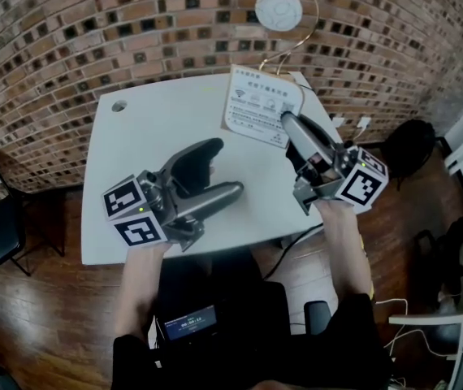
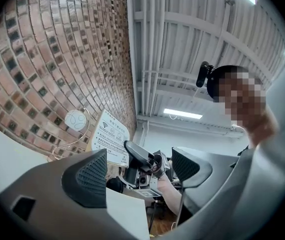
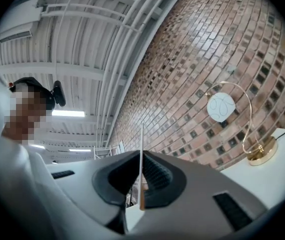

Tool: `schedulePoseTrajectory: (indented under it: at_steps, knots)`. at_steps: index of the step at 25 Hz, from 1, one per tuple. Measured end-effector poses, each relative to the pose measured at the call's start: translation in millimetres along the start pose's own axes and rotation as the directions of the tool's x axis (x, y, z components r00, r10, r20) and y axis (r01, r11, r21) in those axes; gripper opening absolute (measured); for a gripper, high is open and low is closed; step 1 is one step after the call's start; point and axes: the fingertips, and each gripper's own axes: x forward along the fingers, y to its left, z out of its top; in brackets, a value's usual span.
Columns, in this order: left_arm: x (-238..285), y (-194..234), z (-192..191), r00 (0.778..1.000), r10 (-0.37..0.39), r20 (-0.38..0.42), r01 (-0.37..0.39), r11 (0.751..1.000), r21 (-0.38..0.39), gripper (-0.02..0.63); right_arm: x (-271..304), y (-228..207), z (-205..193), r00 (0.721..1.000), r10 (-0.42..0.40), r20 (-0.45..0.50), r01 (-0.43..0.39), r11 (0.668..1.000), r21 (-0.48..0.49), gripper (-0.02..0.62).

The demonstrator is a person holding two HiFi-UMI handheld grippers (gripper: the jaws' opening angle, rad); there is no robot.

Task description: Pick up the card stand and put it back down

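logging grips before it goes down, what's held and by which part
The right claw pinches the card stand by its near edge, the card edge-on between the pads. The left claw is open, holding nothing.

Bright, even indoor light. Ceiling strip lights [image 2: 182, 114] glare white mid-frame in the left gripper view. The white table [image 1: 150, 136] looks slightly washed out. Fisheye distortion bends the brick wall [image 1: 93, 23]; black corners ring both gripper views.

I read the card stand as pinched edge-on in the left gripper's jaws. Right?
Wrong gripper: the right gripper pinches the card stand edge-on in its jaws, as the right gripper view shows. The left gripper stands open, with nothing between its jaws.
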Motion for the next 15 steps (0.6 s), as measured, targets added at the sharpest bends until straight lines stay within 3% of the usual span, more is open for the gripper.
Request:
schedulePoseTrajectory:
  at_steps: [15]
  knots:
    - [16.3,34.1,-1.6,0.999,-0.044,-0.019,0.044,0.999,-0.015,0.397,11.1,-49.9,4.0,1.000,-0.019,-0.009,0.020,1.000,0.022,0.029]
